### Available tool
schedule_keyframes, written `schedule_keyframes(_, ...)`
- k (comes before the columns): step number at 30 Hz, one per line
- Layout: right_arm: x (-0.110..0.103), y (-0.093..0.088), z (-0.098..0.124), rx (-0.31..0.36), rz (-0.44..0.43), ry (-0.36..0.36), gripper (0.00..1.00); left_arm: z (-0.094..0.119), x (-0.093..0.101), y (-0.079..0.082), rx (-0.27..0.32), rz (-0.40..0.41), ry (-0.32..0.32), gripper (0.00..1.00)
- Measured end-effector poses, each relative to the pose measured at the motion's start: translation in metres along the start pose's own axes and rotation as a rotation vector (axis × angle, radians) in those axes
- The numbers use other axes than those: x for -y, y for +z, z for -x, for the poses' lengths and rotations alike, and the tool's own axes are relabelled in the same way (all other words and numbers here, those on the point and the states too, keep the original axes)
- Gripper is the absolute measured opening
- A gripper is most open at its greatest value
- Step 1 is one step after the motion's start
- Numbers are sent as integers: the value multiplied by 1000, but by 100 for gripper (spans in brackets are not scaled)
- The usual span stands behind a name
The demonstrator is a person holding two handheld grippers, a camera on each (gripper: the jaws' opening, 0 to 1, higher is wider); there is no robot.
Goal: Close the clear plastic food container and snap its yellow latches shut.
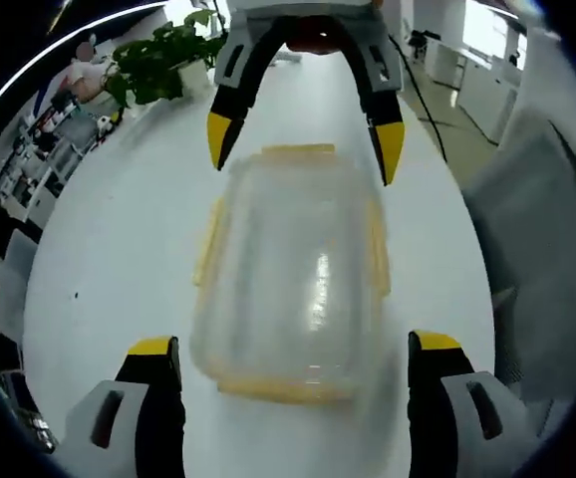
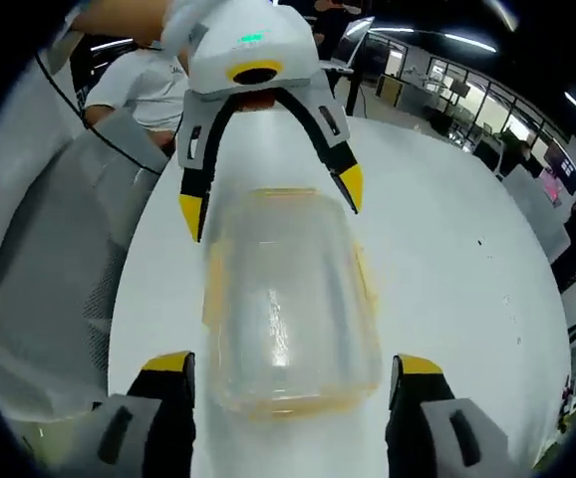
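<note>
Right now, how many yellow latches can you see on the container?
4 on the container: far-end latch, near-end latch, left-side latch, right-side latch. None seems hidden.

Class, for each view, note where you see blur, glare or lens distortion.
Left gripper view: the container is motion-blurred, a glare streak down its lid; the table edges bow. Right gripper view: container soft, fainter glare; ceiling lights curve.

A big white desk point(image 1: 119, 259) sits in a bright office. A green plant point(image 1: 163, 60) stands at its far end. Grey chairs point(image 2: 59, 259) wait beside the desk. Long lights point(image 2: 472, 42) shine on the dark ceiling. Windows point(image 1: 487, 30) let in daylight.
</note>
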State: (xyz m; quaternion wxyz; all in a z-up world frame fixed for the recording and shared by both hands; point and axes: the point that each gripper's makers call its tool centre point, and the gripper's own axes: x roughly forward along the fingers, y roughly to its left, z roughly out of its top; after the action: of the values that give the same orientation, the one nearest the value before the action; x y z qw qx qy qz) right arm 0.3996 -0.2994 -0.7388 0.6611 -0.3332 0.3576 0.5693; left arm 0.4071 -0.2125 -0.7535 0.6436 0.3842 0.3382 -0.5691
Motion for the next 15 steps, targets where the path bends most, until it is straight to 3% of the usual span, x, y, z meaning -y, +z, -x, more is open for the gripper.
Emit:
schedule_keyframes(3,0,2,-7,-3,20,5,77,-5,3,-1,-7,2,-21,89)
schedule_keyframes(5,0,1,-11,-16,33,8,74,-7,-7,-4,-29,-46,26,81)
schedule_keyframes(11,0,3,-10,13,28,6,73,-4,-5,-4,-8,-32,3,80)
schedule_keyframes(15,-4,9,-14,-2,34,11,73,-1,-2,-9,-11,-43,2,80)
